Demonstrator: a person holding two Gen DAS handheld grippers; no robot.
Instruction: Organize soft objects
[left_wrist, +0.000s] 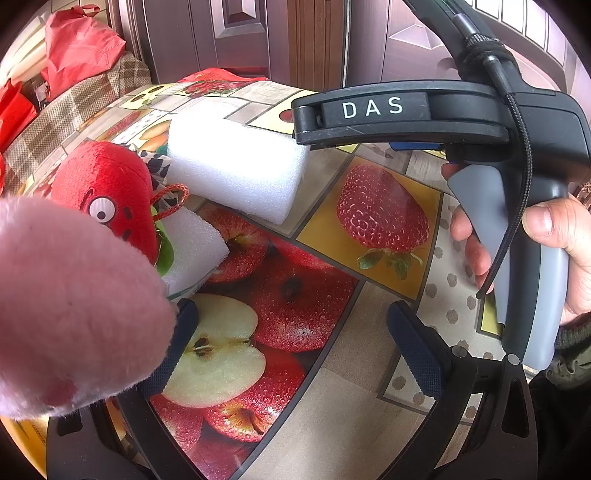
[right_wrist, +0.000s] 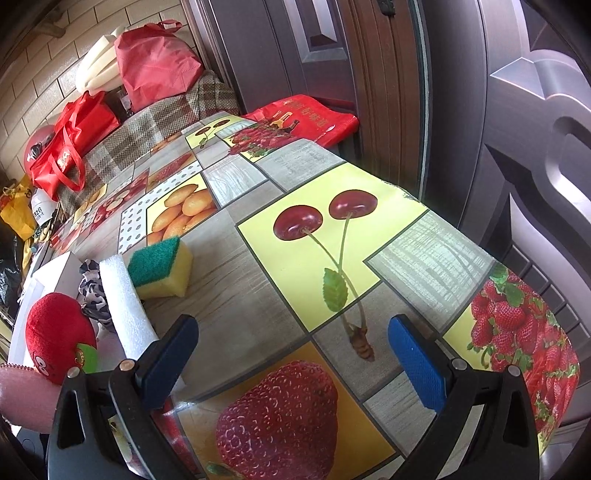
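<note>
- Pink and fuzzy, a rounded plush toy (left_wrist: 70, 306) fills the near left of the left wrist view, pressed against the outer face of the left tool's (left_wrist: 291, 343) left finger – not between the fingers, which stand wide apart and grip nothing.
- Just beyond it sits a red plush strawberry with stitched eyes (left_wrist: 107, 192) and a braided red loop, resting partly on a thin white foam slab (left_wrist: 192, 247).
- Further back a thick white foam block (left_wrist: 236, 173) lies on the glossy fruit-print counter (left_wrist: 332, 387), its long axis running left to right across the view.
- The right tool (right_wrist: 291, 354) is also spread open and empty, hovering over bare counter; the soft things all lie to its left.
- Beyond its left finger – a yellow sponge with a green scouring top (right_wrist: 162, 269), touching the foam's far end, a patterned black-and-white cloth (right_wrist: 92, 291) alongside.
- My judgement: the left tool is nearer the plush pile, the right nearer the sponge.
</note>
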